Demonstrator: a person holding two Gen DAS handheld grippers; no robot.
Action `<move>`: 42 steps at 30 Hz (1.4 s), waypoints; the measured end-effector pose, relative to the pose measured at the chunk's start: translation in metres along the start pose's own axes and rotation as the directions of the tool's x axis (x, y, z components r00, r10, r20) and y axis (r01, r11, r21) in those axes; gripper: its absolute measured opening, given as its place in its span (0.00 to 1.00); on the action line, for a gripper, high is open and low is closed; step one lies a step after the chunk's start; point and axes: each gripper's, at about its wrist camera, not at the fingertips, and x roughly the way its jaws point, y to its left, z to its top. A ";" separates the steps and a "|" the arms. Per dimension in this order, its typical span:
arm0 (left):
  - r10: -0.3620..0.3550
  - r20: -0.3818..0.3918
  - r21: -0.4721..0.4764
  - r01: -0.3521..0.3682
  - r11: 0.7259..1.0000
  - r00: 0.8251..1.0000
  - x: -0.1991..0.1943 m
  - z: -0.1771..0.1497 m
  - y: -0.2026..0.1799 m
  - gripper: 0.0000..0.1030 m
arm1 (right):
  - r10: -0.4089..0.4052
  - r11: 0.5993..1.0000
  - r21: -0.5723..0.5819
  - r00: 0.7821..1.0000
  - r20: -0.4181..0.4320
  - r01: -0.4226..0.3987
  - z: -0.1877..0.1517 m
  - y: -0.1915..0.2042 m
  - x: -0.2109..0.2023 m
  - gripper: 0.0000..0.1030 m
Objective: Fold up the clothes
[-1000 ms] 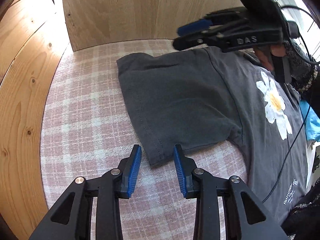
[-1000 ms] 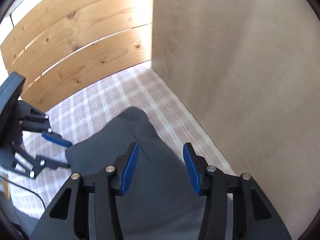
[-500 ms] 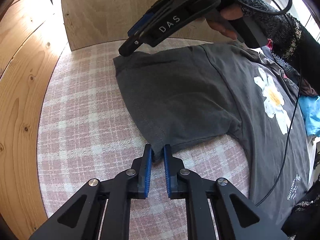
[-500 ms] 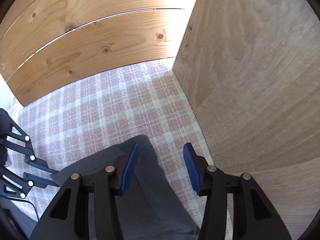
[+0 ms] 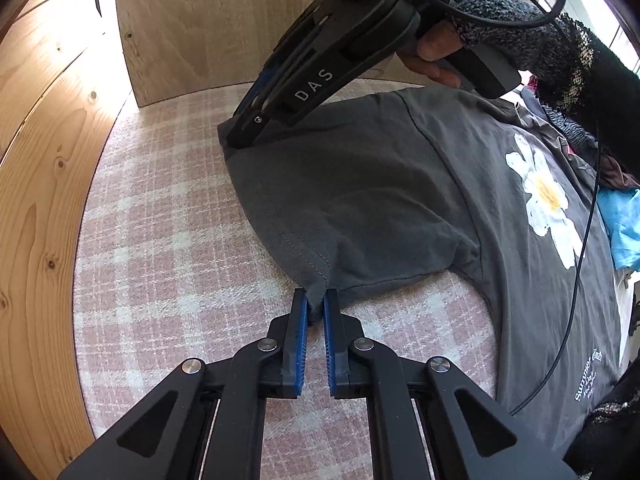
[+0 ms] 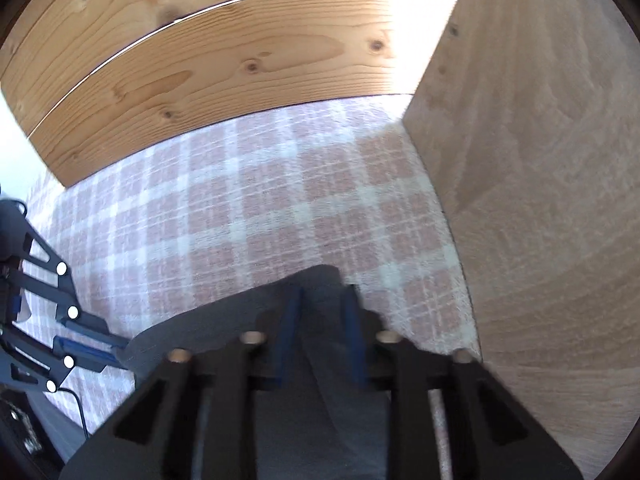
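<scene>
Plaid cloth (image 5: 168,248) bears grey T-shirt (image 5: 360,184) — left gripper (image 5: 315,312) jaws pinch its sleeve hem, right gripper (image 6: 320,320) jaws blurred.

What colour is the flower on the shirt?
The flower on the shirt is white with a yellow middle, clearest in the left wrist view.

The right wrist view's lower half is motion-blurred, so whether the black right gripper with blue pads (image 6: 320,320) grips the dark grey flower-print T-shirt (image 5: 360,184) cannot be told. The shirt's hem runs off the frame's lower right edge.
</scene>
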 end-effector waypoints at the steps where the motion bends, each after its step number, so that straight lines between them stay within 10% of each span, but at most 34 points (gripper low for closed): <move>1: -0.002 0.001 0.000 0.002 1.000 1.000 -0.001 0.000 0.001 0.06 | -0.005 1.000 -0.007 1.000 0.001 0.005 0.001 0.001 -0.001 0.06; 13: -0.016 0.082 0.063 0.010 0.998 0.996 -0.063 0.012 -0.020 0.04 | -0.075 0.997 0.029 0.982 0.173 0.071 -0.033 -0.004 -0.091 0.04; 23: -0.093 0.101 0.332 0.055 0.942 0.990 -0.091 0.045 -0.146 0.04 | -0.188 0.969 0.200 0.955 0.228 0.143 -0.166 -0.021 -0.181 0.04; 31: -0.162 -0.028 0.455 0.157 0.876 0.986 -0.030 0.043 -0.231 0.04 | -0.213 0.928 0.334 0.970 0.117 0.164 -0.267 -0.027 -0.151 0.04; 36: -0.150 -0.168 0.424 0.209 0.881 0.974 0.017 0.033 -0.234 0.06 | -0.276 0.913 0.317 0.961 0.012 0.258 -0.287 -0.033 -0.124 0.12; 42: -0.129 -0.109 0.365 0.161 0.917 0.986 -0.034 0.014 -0.192 0.14 | -0.287 0.873 0.442 0.949 0.128 0.204 -0.309 -0.046 -0.168 0.13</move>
